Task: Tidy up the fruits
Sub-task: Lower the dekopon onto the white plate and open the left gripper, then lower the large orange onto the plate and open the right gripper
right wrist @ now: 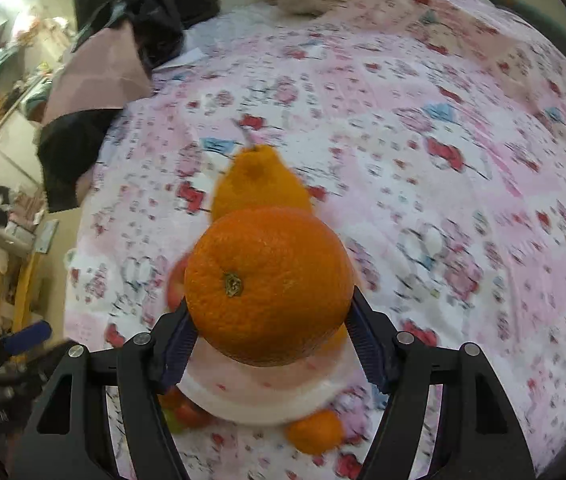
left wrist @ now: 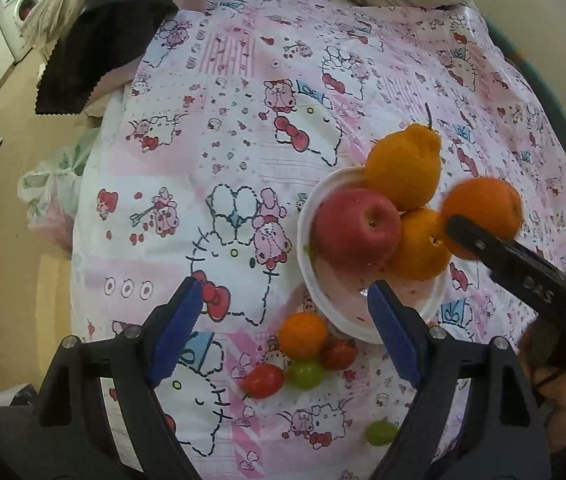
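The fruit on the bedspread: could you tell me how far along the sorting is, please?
Done: an apple, a stemmed citrus and another orange sit in the white bowl. In hand: the right gripper holds an orange above the bowl. Left: a small orange, tomatoes and grapes on the cloth; the left gripper is empty.

You have a round orange [right wrist: 269,284] with dimpled, matt peel between ribbed blue rubbery pads [right wrist: 367,344] on matt black plastic fingers. Below you, the smooth glossy red apple [left wrist: 357,230] lies in a white plastic bowl [left wrist: 307,240] on printed pink cloth [left wrist: 243,160].
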The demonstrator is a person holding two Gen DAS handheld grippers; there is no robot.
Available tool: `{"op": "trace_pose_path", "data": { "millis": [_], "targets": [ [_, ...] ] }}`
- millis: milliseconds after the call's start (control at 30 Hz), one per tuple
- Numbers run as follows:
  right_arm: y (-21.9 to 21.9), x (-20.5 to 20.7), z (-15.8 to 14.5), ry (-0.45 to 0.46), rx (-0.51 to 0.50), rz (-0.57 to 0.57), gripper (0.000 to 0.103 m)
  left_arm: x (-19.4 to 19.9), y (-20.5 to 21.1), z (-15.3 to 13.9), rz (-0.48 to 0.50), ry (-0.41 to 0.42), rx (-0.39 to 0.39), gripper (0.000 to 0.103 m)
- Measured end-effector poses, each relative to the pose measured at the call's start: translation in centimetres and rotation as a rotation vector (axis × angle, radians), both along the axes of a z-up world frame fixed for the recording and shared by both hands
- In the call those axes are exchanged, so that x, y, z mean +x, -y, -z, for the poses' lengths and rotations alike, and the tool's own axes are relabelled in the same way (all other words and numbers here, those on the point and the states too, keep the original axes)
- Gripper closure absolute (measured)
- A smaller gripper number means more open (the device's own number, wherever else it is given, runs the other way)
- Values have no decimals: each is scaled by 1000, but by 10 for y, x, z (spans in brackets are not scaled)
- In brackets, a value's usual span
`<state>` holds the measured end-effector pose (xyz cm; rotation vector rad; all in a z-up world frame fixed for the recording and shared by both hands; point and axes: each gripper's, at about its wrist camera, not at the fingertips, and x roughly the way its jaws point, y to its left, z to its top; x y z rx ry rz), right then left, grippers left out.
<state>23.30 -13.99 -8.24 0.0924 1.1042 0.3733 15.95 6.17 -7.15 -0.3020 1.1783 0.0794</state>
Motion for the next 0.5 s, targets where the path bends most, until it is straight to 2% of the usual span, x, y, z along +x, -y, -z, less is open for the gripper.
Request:
{"op": "trace_pose_path", "data": {
  "millis": [100, 233, 500],
  "targets": [
    [-17, 6, 3, -5, 11, -8, 31, 2, -2, 0, -13, -9, -25, 21],
    [-33, 11, 13, 1, -33, -13, 31, 6, -5, 1, -21, -25, -68, 21],
    [-38, 9, 21, 16, -52, -20, 30, 4, -1, 3, -1, -47, -92, 21]
  ]
}}
